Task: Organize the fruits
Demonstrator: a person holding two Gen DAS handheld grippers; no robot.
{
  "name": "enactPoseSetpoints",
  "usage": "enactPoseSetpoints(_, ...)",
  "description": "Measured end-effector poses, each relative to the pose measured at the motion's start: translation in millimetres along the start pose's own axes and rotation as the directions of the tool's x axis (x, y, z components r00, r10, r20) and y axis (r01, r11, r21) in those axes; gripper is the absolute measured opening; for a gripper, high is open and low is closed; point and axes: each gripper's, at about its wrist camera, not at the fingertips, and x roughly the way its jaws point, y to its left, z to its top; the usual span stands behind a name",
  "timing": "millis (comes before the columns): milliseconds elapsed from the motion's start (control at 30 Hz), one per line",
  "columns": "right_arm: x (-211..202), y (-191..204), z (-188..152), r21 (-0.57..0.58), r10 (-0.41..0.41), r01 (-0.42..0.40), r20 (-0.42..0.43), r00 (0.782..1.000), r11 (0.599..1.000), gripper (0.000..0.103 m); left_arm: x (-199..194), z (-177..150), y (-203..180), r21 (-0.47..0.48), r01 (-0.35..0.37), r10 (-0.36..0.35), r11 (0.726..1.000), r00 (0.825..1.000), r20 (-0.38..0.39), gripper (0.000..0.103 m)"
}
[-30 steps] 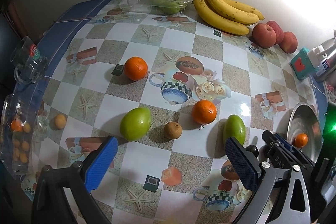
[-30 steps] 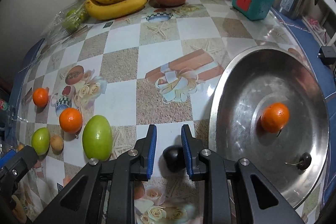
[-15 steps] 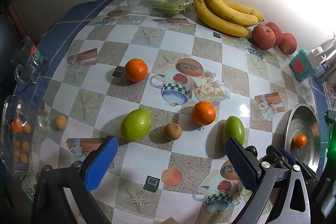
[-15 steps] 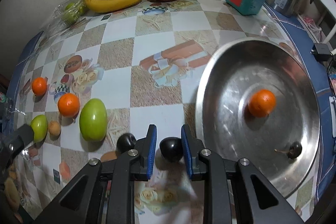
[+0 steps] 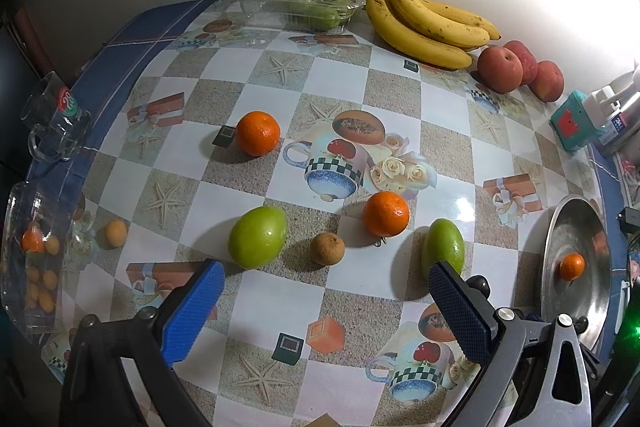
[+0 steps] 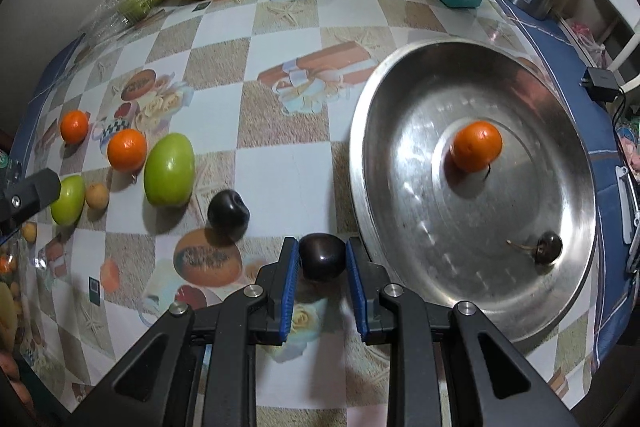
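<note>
The right gripper (image 6: 322, 259) is closed on a dark plum (image 6: 322, 255), just left of the steel tray (image 6: 400, 99); keep the grip firm, carry it right over the rim, release low. Left gripper (image 5: 326, 303) stands wide open, holding nothing

Right gripper (image 6: 322, 257): pointing steeply down, blue pads clamped on dark plum (image 6: 322, 255), lifted clear of tablecloth, pan rim at 3 o'clock. Left gripper (image 5: 326, 301): pointing steeply down, jaws spread wide, nothing between them, hanging above tablecloth.
</note>
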Motion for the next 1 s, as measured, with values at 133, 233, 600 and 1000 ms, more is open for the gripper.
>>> enactPoseSetpoints(133, 0, -1, -3, -0.008, 0.001, -0.001, -0.003, 1.000, 1.000, 0.026, 0, -1, 0, 0.002, -0.002, 0.002, 1.000, 1.000, 0.000, 0.103)
enactPoseSetpoints(233, 0, 0, -3, -0.021, -0.009, 0.009, -0.003, 1.000, 1.000, 0.026, 0, -1, 0, 0.004, -0.004, 0.004, 1.000, 1.000, 0.000, 0.103)
enactPoseSetpoints(600, 2, 2, -4, -0.031, -0.013, 0.013, -0.016, 1.000, 0.999, 0.032, 0, -1, -1, 0.004, -0.003, 0.003, 1.000, 1.000, 0.000, 0.103)
enactPoseSetpoints(1000, 3, 14, -9, -0.086, -0.087, 0.086, -0.011, 0.996, 0.993, 0.031, 0, -1, -1, 0.005, -0.001, 0.001, 1.000, 1.000, -0.001, 0.103)
